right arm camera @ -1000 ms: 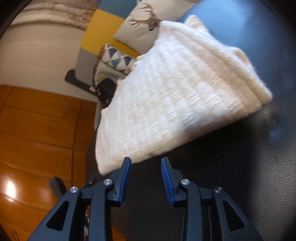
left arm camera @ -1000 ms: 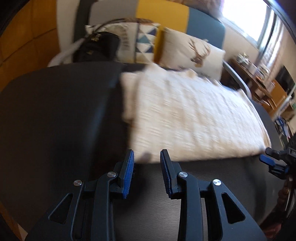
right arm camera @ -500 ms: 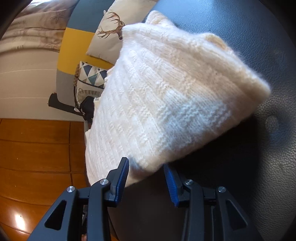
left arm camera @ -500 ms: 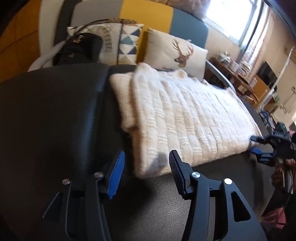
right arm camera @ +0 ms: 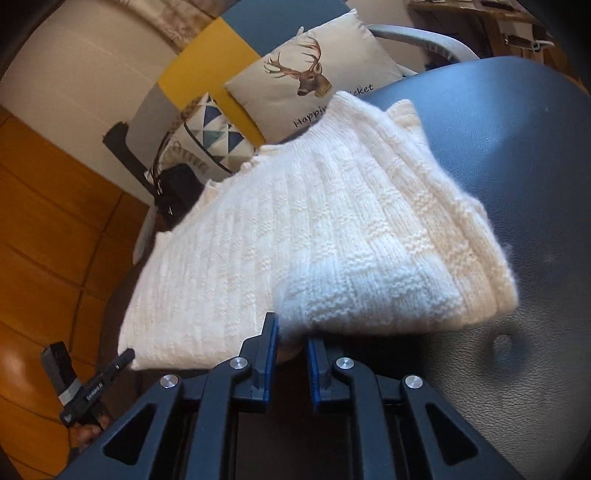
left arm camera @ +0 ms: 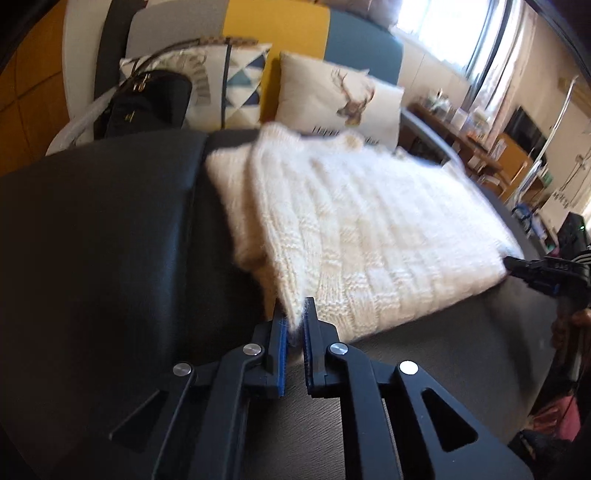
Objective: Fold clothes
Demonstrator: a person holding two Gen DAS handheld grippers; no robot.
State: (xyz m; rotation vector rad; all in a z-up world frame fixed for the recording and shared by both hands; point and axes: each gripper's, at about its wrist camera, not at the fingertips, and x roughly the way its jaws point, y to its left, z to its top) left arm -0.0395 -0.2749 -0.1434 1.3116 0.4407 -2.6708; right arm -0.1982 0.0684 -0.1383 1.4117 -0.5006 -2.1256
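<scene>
A dark leather-like surface [left arm camera: 96, 229] filled most of both views, with a sofa of yellow, grey and blue panels [left arm camera: 277, 26] behind it. On the dark surface lay the cream knitted sweater [left arm camera: 369, 229], already doubled over once. The step in hand looked like taking hold of its near edge for the next fold. The left gripper [left arm camera: 294, 326] had just closed on the near left corner, knit pinched between its blue pads. The right gripper [right arm camera: 291, 336] had likewise just closed on the other near corner, which bunched up between its jaws. The next move would call for lifting both corners together and carrying them evenly toward the far edge. A deer cushion [right arm camera: 306, 77] bore writing, partly hidden: "Happi…" and "…icket". A black handbag [left arm camera: 147, 99] sat beside it.
</scene>
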